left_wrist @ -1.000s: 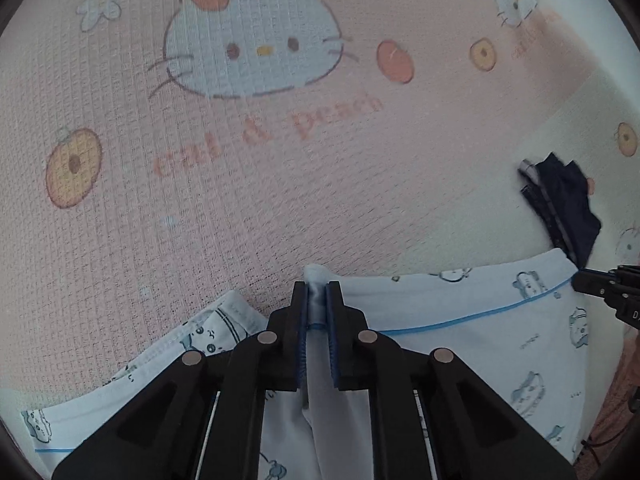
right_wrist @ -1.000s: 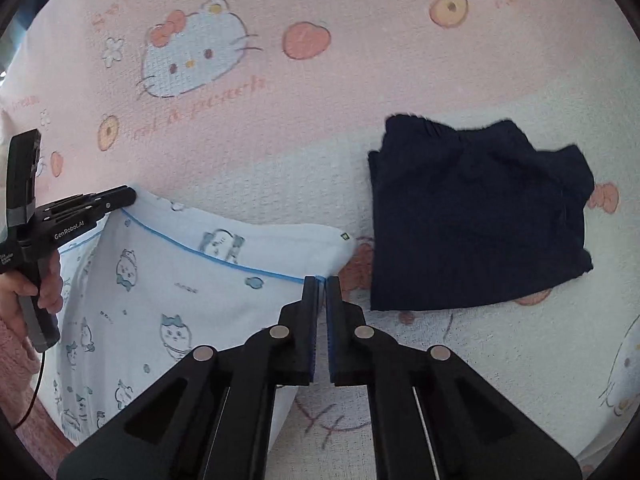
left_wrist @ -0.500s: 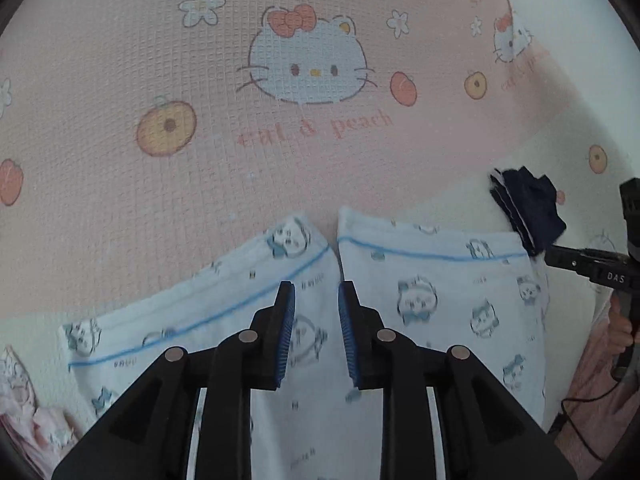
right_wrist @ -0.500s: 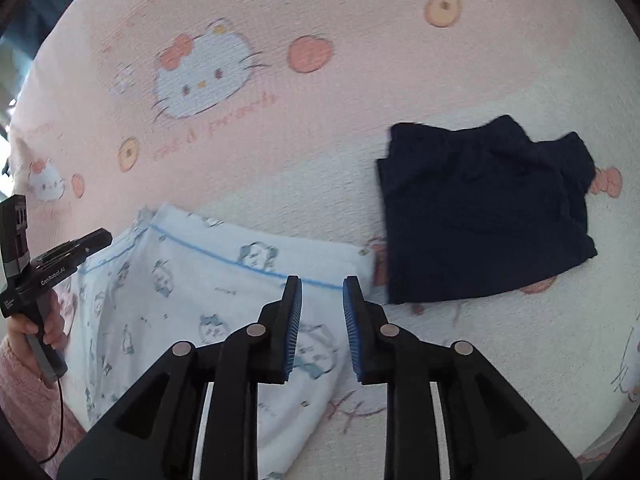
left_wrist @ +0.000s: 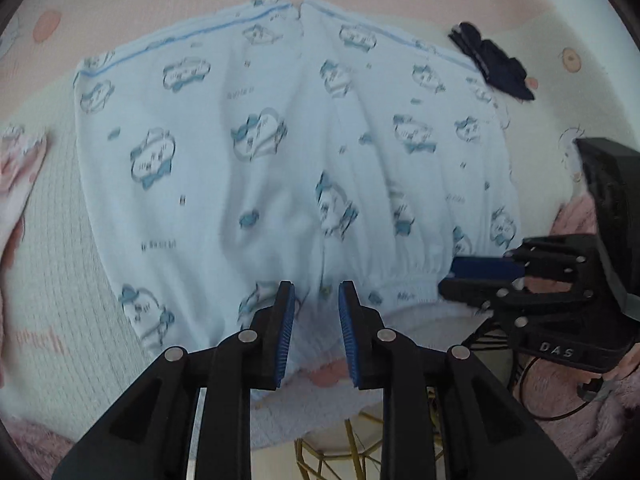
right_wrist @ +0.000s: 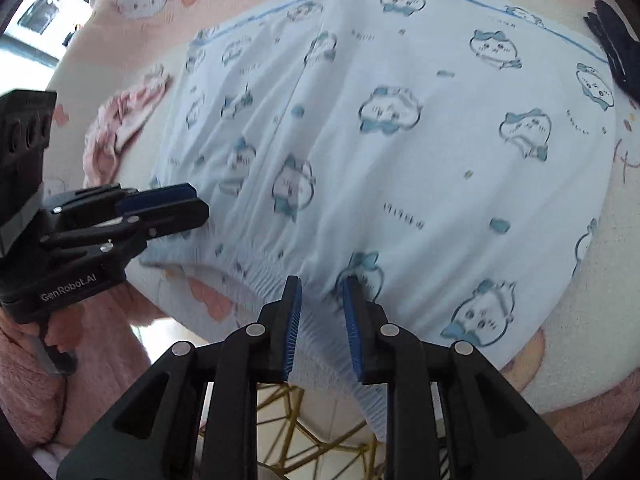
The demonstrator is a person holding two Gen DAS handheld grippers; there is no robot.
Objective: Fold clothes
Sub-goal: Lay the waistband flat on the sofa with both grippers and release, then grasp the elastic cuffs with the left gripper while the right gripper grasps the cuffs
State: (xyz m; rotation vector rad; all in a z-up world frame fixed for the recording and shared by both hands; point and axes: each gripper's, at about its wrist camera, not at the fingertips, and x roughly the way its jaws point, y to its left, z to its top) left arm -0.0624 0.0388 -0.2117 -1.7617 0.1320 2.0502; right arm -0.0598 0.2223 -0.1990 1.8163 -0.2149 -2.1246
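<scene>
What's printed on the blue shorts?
Little cartoon animals with blue bows on the pale blue shorts; clearest from the right wrist.

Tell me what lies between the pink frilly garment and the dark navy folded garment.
The light blue cartoon-print shorts, spread flat, fill that stretch in the right wrist view.

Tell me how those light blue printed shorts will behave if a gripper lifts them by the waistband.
The light blue shorts look thin and already wrinkle, so they would likely droop limply. The gathered waistband seems elastic, so it may stretch. Both the left gripper and right gripper are open, nothing held.
</scene>
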